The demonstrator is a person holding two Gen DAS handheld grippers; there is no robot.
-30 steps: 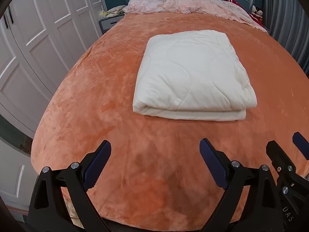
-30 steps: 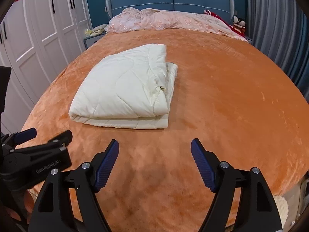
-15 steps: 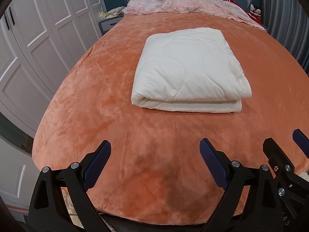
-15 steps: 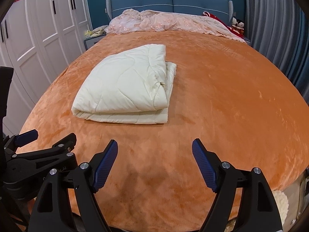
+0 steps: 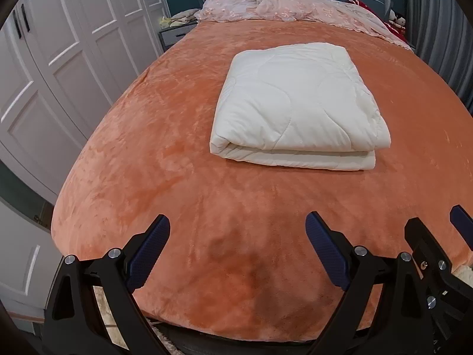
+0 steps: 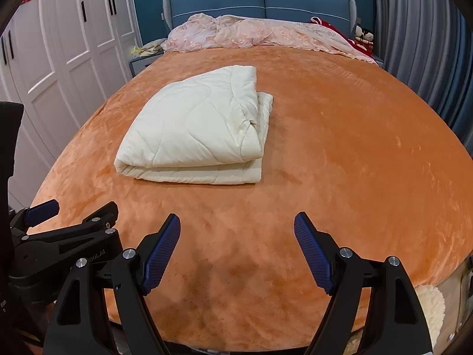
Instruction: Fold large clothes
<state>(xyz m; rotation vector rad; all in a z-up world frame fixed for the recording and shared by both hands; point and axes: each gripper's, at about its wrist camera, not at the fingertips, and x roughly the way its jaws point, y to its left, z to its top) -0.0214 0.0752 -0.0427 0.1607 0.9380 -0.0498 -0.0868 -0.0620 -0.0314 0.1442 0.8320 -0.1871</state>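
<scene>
A cream quilted blanket point(image 5: 298, 103) lies folded into a thick rectangle on the orange bed cover point(image 5: 177, 162), with its folded edge toward me. It also shows in the right wrist view point(image 6: 198, 130), left of centre. My left gripper point(image 5: 238, 245) is open and empty, over the foot of the bed, well short of the blanket. My right gripper point(image 6: 236, 245) is open and empty, likewise near the bed's foot. The left gripper point(image 6: 71, 216) shows at the lower left of the right wrist view; the right gripper point(image 5: 437, 236) shows at the lower right of the left wrist view.
White wardrobe doors point(image 5: 59, 59) run along the left of the bed. A pink bedspread point(image 6: 251, 32) is heaped by the blue headboard point(image 6: 260, 0). Grey curtains point(image 6: 419, 44) hang on the right. A nightstand point(image 6: 142, 62) stands at the far left corner.
Both grippers have drawn back and risen from the folded blanket, which now sits farther away in both views. The blanket has not moved. Both stay open.
</scene>
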